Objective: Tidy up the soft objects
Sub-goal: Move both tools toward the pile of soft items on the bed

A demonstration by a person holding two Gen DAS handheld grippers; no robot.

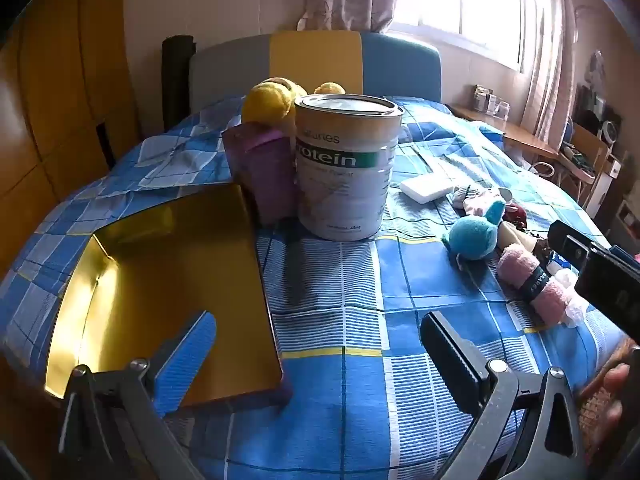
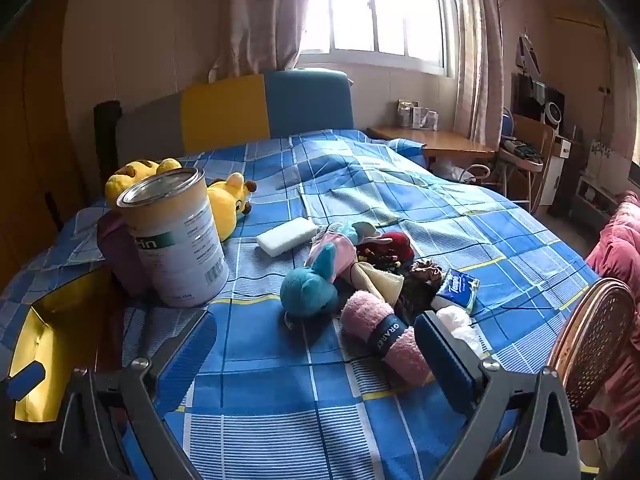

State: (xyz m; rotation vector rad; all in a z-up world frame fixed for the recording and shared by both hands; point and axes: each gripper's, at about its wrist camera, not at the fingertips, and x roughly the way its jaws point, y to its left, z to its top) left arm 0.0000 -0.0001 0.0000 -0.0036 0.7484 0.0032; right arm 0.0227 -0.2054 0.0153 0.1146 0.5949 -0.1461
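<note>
A heap of soft things lies on the blue checked bed: a teal plush toy point(image 2: 308, 290) point(image 1: 474, 234), a rolled pink towel with a dark band point(image 2: 386, 338) point(image 1: 530, 282), a pastel doll point(image 2: 340, 248), a dark red plush point(image 2: 398, 244) and a white sponge point(image 2: 286, 236) point(image 1: 426, 188). Yellow plush toys point(image 2: 228, 198) point(image 1: 268, 100) sit behind a protein tin point(image 2: 176, 240) point(image 1: 346, 164). My left gripper point(image 1: 320, 344) is open above the bedspread beside a gold-lined box point(image 1: 168, 292). My right gripper point(image 2: 316, 344) is open in front of the heap, empty, its right finger beside the towel.
A purple container point(image 1: 266, 176) stands against the tin. A tissue pack point(image 2: 456, 290) and a white plastic bag point(image 2: 460, 322) lie right of the towel. A woven chair back point(image 2: 592, 332) stands at the bed's right edge, a wooden desk point(image 2: 436, 144) beyond.
</note>
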